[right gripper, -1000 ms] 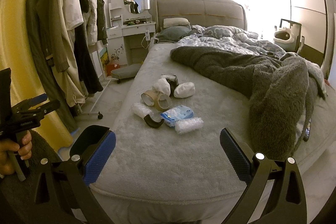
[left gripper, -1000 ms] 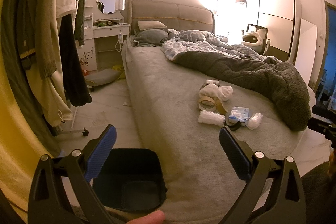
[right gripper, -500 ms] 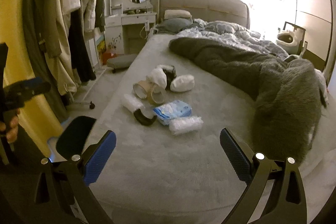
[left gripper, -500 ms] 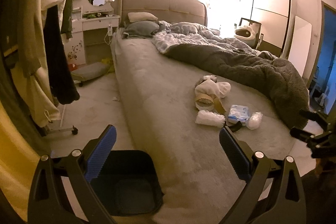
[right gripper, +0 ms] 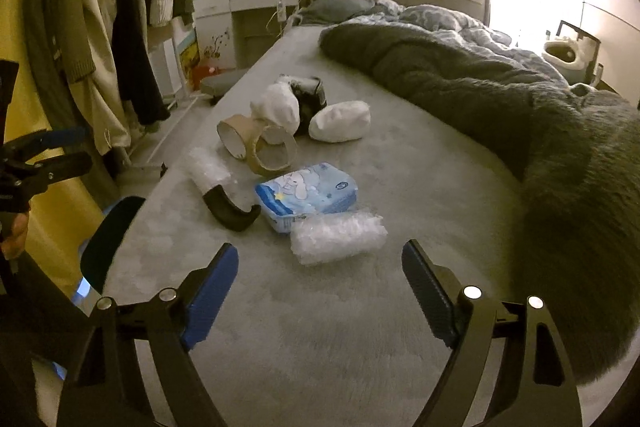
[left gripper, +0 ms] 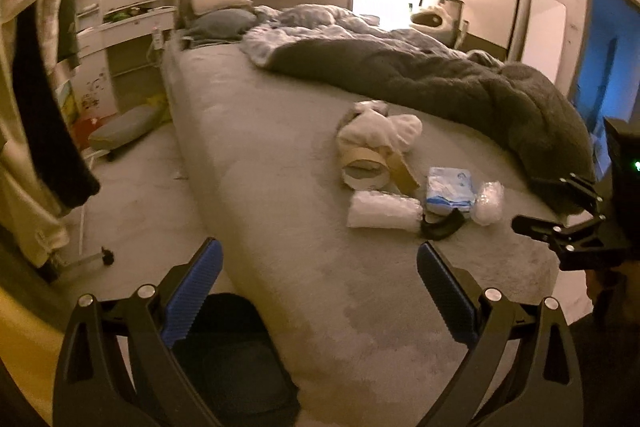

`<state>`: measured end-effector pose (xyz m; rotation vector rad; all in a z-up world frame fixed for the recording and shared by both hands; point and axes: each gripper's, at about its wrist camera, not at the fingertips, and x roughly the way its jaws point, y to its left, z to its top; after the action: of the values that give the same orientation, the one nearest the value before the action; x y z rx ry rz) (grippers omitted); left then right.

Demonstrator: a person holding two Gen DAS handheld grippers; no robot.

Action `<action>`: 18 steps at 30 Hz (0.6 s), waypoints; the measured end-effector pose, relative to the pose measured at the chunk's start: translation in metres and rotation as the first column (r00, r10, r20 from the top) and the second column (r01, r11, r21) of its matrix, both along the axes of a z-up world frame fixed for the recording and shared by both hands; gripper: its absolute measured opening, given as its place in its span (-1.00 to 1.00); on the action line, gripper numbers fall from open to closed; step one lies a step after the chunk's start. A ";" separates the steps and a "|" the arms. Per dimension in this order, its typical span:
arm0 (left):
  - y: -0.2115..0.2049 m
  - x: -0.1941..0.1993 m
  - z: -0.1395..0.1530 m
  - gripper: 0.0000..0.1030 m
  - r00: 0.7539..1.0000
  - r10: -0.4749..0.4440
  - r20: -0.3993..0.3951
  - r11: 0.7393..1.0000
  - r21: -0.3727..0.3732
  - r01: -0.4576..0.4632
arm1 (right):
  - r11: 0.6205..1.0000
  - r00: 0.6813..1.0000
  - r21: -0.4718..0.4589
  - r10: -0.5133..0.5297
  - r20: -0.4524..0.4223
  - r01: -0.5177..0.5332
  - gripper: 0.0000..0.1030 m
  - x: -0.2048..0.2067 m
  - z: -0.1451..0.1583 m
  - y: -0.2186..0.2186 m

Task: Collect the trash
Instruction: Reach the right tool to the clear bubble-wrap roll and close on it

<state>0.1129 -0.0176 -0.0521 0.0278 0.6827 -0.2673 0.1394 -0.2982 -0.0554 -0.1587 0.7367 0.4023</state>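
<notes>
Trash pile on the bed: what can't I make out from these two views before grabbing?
- Dark object, right wrist view: mostly behind the white bundle; can't identify it.
- Bin, left wrist view: left gripper arms cover its rim; contents too dark.
- Bubble wrap, left wrist view: small and blurred.
- Blue packet: print too small.

Left gripper (left gripper: 318,291) is wide open with nothing between the blue pads, hanging over the near corner of the bed (left gripper: 280,155). A dark bin (left gripper: 232,359) sits on the floor right below that corner. There's a little pile of junk on the grey cover: two tape rolls (left gripper: 366,173), a white crumpled wad (left gripper: 380,129), a bubble-wrap roll (left gripper: 382,215), a blue tissue pack (left gripper: 450,189), a curved black piece (left gripper: 442,229) and a second clear wad (left gripper: 488,203). The right gripper (left gripper: 560,223) pokes in from the right edge. A fuzzy dark blanket (left gripper: 460,87) is bunched up behind.
</notes>
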 end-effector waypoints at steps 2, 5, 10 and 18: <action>-0.006 0.008 -0.003 0.92 1.000 -0.009 -0.003 1.000 0.020 0.009 | 1.000 1.000 -0.001 0.009 -0.014 -0.009 0.64 0.007 -0.003 -0.001; -0.008 0.019 -0.007 0.92 0.999 -0.027 -0.026 1.000 0.003 0.027 | 1.000 1.000 -0.006 0.021 -0.020 -0.021 0.64 0.017 -0.006 0.000; -0.014 0.037 -0.013 0.93 0.998 -0.040 -0.056 0.999 -0.026 0.038 | 0.999 0.999 -0.009 0.036 -0.035 -0.037 0.52 0.029 -0.013 -0.001; -0.042 0.059 -0.018 0.93 0.993 -0.088 -0.080 0.996 -0.043 0.085 | 0.996 0.995 0.006 0.087 -0.047 -0.087 0.34 0.035 -0.018 -0.006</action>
<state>0.1719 -0.0597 -0.0704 0.0090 0.7584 -0.3664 0.1748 -0.3039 -0.0731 -0.1784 0.7775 0.4921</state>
